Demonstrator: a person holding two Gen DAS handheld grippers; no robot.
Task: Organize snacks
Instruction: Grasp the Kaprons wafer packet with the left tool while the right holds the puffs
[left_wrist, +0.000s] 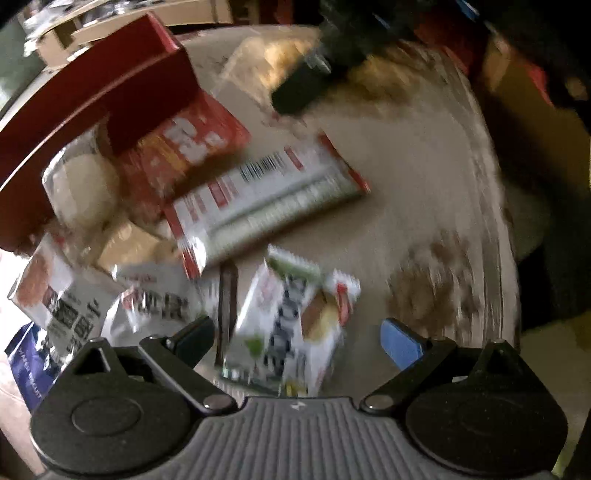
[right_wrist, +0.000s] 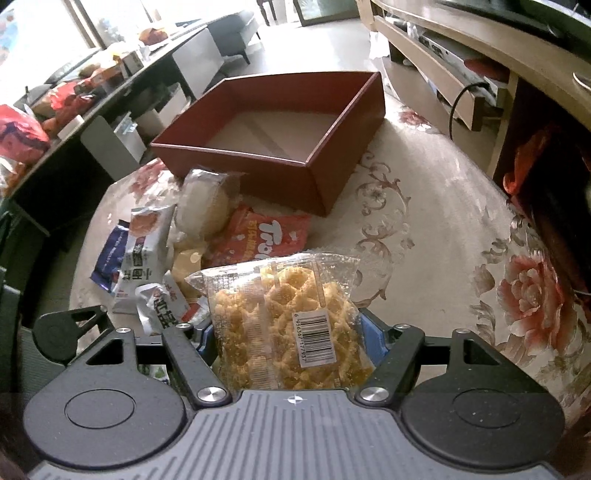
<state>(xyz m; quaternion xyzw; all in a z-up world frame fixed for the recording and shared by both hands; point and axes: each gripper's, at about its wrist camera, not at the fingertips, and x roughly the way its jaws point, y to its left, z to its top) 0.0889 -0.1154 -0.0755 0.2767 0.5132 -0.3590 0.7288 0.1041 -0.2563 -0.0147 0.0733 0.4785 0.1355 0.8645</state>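
The right gripper (right_wrist: 291, 332) clamps one clear bag of yellow crackers (right_wrist: 284, 317), its long axis running away from the camera toward the one red box (right_wrist: 280, 147), which sits open-topped on the flowered rug (right_wrist: 443, 240) with bare rug to its right. The left gripper (left_wrist: 295, 332), jaws spread and holding nothing, hangs over a white-and-green packet (left_wrist: 284, 325) beside the heap of snacks.
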